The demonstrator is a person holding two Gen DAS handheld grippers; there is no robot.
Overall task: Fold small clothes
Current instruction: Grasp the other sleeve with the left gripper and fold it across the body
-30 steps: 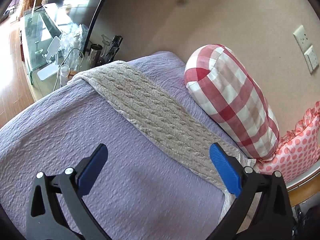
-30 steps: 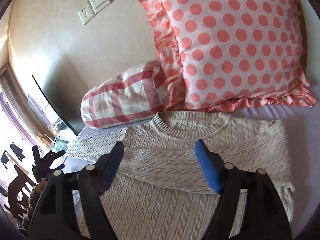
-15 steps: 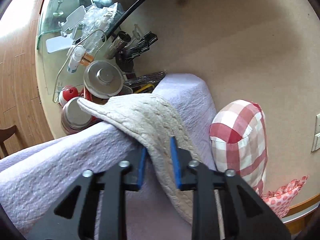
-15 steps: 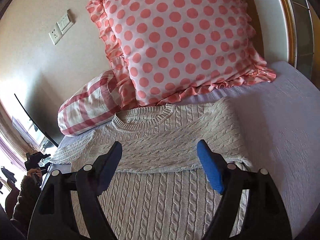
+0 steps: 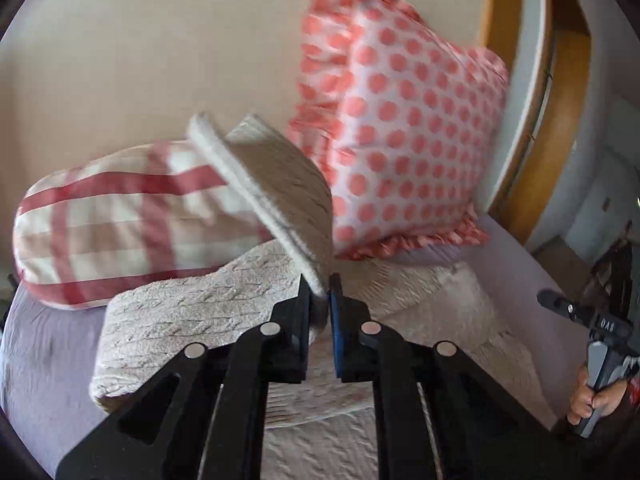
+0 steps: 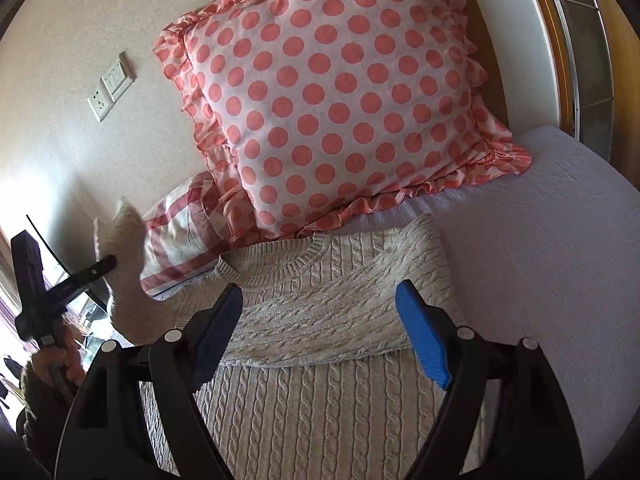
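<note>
**Left sleeve lifted, mid-fold; right claw idle above sweater**

Step in hand: folding the second sleeve in. The left gripper (image 5: 319, 300) is clamped nearly closed on the sleeve (image 5: 276, 184), which stands up from the jaws toward upper centre of the left wrist view, blurred. The right sleeve looks already folded across the chest, seen centre frame in the right wrist view. The right gripper (image 6: 320, 328) is spread wide and holds nothing; it hovers over the sweater (image 6: 320, 412), fingers not seen touching it.

The sweater lies flat on the lilac bedspread (image 6: 540, 260), collar toward the pillows, filling lower centre of both views.

Next move, as a judgement: carry the sleeve across the chest onto the folded one, lay it flat, then let go. Right claw could pin the body so it doesn't drag.

Edges and room:
- polka-dot pillow (image 6: 332, 96) just beyond the collar, its frill touching or nearly so; can't tell which
- checked bolster (image 5: 120, 220) at left of the left wrist view, close behind the raised sleeve
- wall right behind both, little room that way
- bare bedspread at right of the right wrist view
- bed edge at far right, lower right
</note>
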